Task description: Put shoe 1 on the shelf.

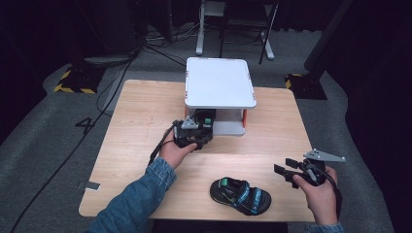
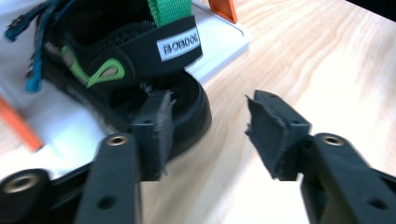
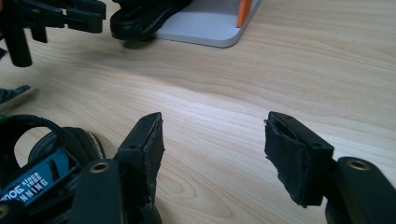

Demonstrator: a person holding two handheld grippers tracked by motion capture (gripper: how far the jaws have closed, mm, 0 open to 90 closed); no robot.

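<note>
A black sandal (image 1: 206, 119) with green and blue trim lies on the lower shelf of a white two-tier rack (image 1: 221, 82), its heel jutting over the shelf's front edge. My left gripper (image 1: 200, 127) is right at that heel. In the left gripper view its jaws stand apart (image 2: 208, 126), the sandal (image 2: 140, 60) is just beyond the left jaw, and bare table shows between the pads. A second matching sandal (image 1: 240, 195) lies near the table's front edge. My right gripper (image 1: 284, 167) hovers to its right, open (image 3: 215, 144), with nothing between its jaws and that sandal (image 3: 42, 163) at its left.
The rack's lower shelf (image 2: 219, 42) has orange posts at its corners. The wooden table (image 1: 141, 111) stands on grey carpet, with cables and chair legs behind it. In the right gripper view the rack's base (image 3: 205, 23) lies straight ahead across open wood.
</note>
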